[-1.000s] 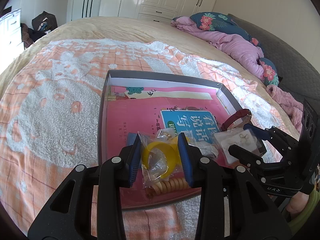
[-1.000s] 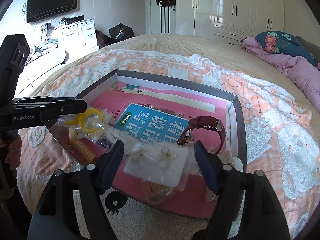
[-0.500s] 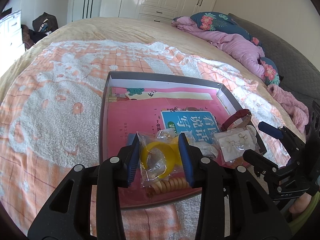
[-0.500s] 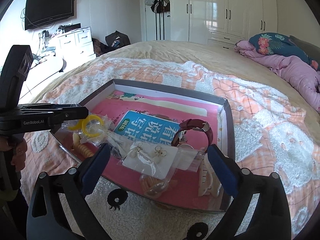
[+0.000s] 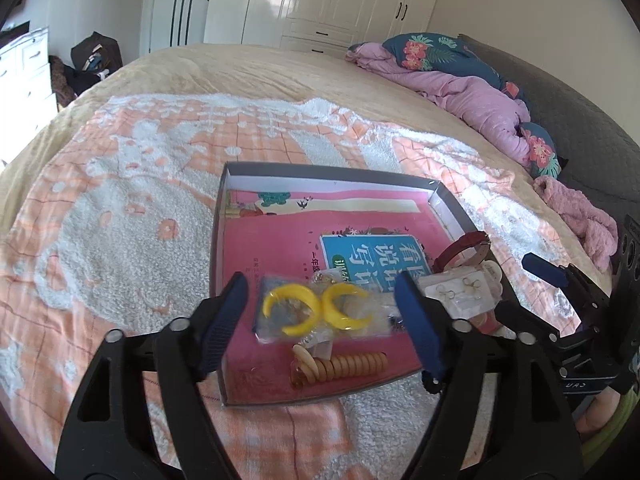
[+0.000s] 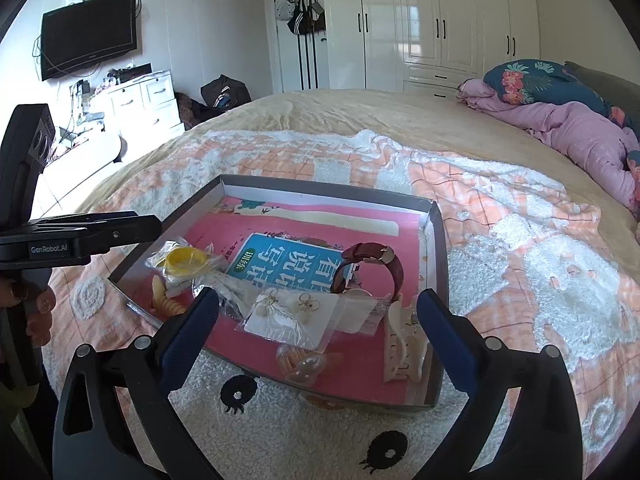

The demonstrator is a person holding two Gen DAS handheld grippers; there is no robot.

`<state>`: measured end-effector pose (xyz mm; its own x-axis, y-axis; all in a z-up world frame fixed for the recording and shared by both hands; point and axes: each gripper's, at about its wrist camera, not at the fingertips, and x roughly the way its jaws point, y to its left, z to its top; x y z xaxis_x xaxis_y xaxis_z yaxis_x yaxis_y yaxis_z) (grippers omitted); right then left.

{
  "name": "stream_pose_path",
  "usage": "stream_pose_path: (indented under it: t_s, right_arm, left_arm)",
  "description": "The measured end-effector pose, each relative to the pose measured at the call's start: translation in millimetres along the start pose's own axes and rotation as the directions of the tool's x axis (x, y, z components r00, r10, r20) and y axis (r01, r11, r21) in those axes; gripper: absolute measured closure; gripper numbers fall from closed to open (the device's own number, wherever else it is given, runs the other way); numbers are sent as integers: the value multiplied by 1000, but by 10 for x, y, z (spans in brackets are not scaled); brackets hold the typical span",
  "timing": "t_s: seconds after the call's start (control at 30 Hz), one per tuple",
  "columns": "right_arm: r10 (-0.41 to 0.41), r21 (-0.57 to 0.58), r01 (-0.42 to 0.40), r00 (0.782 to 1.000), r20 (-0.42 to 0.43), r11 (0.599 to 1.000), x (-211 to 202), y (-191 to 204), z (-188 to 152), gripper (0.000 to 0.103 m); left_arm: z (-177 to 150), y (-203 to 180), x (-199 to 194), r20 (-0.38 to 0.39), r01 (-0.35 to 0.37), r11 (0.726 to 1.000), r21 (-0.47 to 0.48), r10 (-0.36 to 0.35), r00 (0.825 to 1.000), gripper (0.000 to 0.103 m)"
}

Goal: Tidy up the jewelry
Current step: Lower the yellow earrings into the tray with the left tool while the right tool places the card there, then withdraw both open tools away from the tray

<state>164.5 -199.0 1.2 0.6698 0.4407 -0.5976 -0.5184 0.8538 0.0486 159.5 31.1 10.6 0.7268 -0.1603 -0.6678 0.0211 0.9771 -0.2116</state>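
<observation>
Releasing: left gripper (image 5: 322, 306) is spreading wide after clamping the yellow earring packet (image 5: 316, 310), which is now lying free.
Location: packet is resting in the tray (image 5: 320, 170), near corner.
Right gripper (image 6: 318, 314): hovering wide, empty, over earring card (image 6: 294, 314).
Meaning: placement probably finished.

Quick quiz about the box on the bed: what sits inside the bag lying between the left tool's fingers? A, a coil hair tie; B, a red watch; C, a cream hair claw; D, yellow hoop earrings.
D: the clear bag holds yellow hoop earrings.
</observation>
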Motion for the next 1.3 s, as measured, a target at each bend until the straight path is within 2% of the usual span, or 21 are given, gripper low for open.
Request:
stream_pose_path:
  t_s: [0.23,0.5,0.77,1.07,1.3]
  right_arm:
    - [4,16,-5,1000,24,1000,-195,-14,38,4]
    - [-2,24,1,998,58,1000,-452,9,76,4]
    - [-17,14,16,996,92,1000,-724,93,60,4]
    - [-65,23,63,993,97,998,-908,147,-209,4]
    - [-75,31,73,995,63,997,-883,180,-447,4]
  left_arm:
    - [47,-77,-225,36,-12,1000,18,12,999,9]
    - [13,-184,-467,59,-41,998,42,39,998,9]
    - [-172,-268,-689,81,-68,996,53,64,995,9]
    - [-472,-252,-810,99,-97,994,48,92,991,9]
    - [-672,-230,-768,80,-98,994,36,95,992,9]
